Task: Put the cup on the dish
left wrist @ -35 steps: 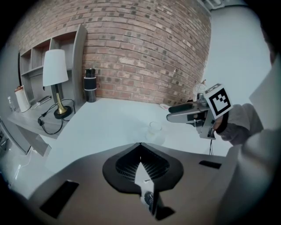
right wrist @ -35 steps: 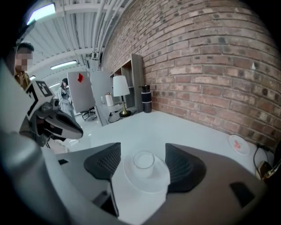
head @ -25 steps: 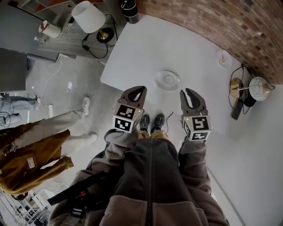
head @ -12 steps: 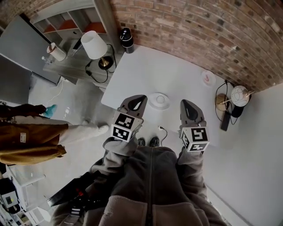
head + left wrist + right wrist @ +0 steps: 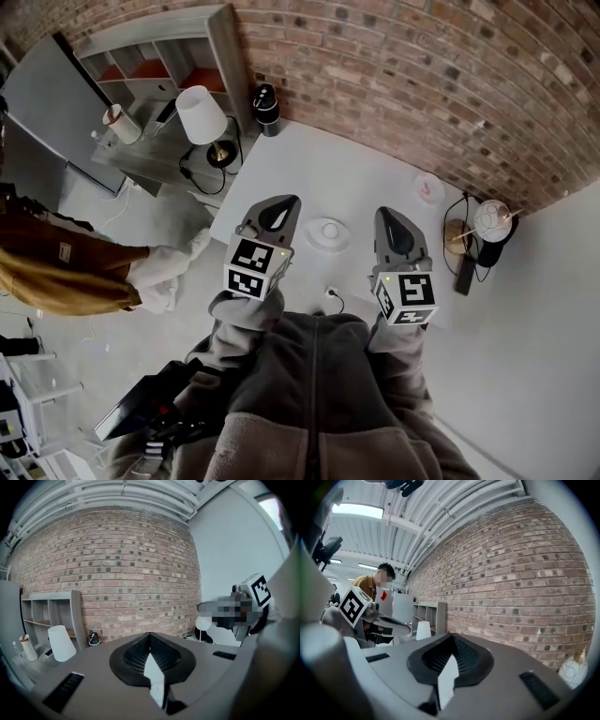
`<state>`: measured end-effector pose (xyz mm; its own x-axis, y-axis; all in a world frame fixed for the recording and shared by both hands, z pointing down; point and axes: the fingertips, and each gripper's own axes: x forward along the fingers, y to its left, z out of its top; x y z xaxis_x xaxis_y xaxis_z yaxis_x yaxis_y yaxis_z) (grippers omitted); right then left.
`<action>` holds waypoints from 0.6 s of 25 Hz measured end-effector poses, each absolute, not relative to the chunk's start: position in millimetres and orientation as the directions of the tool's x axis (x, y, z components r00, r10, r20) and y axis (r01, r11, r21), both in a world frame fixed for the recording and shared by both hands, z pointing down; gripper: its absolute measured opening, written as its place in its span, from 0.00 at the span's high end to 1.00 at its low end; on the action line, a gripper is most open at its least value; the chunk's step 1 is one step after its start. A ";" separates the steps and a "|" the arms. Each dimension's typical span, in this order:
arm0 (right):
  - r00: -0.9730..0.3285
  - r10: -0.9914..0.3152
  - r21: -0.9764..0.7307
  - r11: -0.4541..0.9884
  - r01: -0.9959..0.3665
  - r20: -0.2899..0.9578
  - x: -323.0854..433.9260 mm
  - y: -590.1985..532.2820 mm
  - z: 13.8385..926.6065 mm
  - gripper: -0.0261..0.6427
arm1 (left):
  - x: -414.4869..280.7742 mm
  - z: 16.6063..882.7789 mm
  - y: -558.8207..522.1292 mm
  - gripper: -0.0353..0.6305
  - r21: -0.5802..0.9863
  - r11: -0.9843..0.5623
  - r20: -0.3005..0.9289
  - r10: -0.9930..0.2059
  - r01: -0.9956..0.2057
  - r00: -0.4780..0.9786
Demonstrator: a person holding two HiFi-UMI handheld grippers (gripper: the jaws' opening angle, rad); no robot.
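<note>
Nothing's begun: left gripper [image 5: 280, 208] and right gripper [image 5: 391, 221] both hang pressed together, empty, short of the table [image 5: 309, 169], while the cup [image 5: 428, 188] sits untouched at two o'clock from the bare dish [image 5: 326, 232].

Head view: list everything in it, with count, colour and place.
Round ceramic dish: one, white, on the table between the gripper tips.
Small round cup with pink inside: one, white, table's far right edge, apart from the dish.
Table: one, white, against the brick wall.
Flask: one, black, at the table's far left corner.
Shaded lamp: one, white with a brass base, left of the table.
Globe lamp: one, white, right of the table.
Shelf unit: one, grey, far left against the wall.
Brick wall: red-brown, behind the table.
Bystander in a brown jacket: one, far left.
Left gripper: grey, shut, empty.
Right gripper: grey, shut, empty.
</note>
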<state>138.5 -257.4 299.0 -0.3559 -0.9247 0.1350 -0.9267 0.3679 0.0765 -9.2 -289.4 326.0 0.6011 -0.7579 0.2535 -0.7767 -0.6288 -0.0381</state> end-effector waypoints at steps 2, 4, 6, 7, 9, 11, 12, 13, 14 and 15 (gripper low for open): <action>-0.350 -0.929 0.082 0.361 -0.929 0.120 140.1 -259.4 293.4 0.96 | -12.5 319.8 -293.3 0.94 -0.049 -0.617 0.239 -0.771 -0.785 0.591; -0.345 -0.933 0.086 0.354 -0.931 0.106 141.7 -262.7 288.3 0.96 | -13.6 315.0 -297.5 0.94 -0.054 -0.610 0.224 -0.779 -0.791 0.586; -0.341 -0.935 0.095 0.349 -0.932 0.093 142.3 -266.0 282.1 0.96 | -12.5 308.5 -301.3 0.94 -0.062 -0.607 0.208 -0.784 -0.792 0.585; -0.340 -0.936 0.101 0.348 -0.932 0.087 142.0 -267.0 278.8 0.96 | -11.6 305.1 -302.5 0.94 -0.067 -0.607 0.201 -0.786 -0.792 0.585; -0.341 -0.937 0.112 0.348 -0.931 0.078 140.8 -267.5 273.1 0.96 | -8.9 299.8 -303.7 0.94 -0.076 -0.609 0.192 -0.786 -0.789 0.588; -0.341 -0.937 0.118 0.347 -0.930 0.071 139.9 -267.0 268.7 0.96 | -5.9 296.2 -304.0 0.94 -0.082 -0.613 0.187 -0.784 -0.786 0.592; -0.341 -0.938 0.120 0.347 -0.930 0.067 139.8 -266.6 266.6 0.95 | -4.5 294.6 -304.2 0.94 -0.084 -0.615 0.185 -0.783 -0.784 0.594; -0.340 -0.938 0.122 0.345 -0.931 0.063 139.9 -266.3 264.5 0.96 | -3.2 293.0 -304.4 0.94 -0.087 -0.617 0.183 -0.782 -0.782 0.596; -0.339 -0.939 0.123 0.344 -0.931 0.059 140.3 -266.0 262.6 0.96 | -1.8 291.7 -304.5 0.94 -0.089 -0.619 0.181 -0.781 -0.780 0.598; -0.338 -0.940 0.122 0.342 -0.932 0.055 140.9 -265.7 261.0 0.96 | -0.4 290.6 -304.6 0.94 -0.092 -0.621 0.180 -0.779 -0.778 0.601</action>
<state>140.9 -265.7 261.0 -0.3380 -0.9395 0.0551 -0.9316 0.3423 0.1218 -0.4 -304.6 290.6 0.6006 -0.7790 0.1798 -0.7783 -0.6212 -0.0915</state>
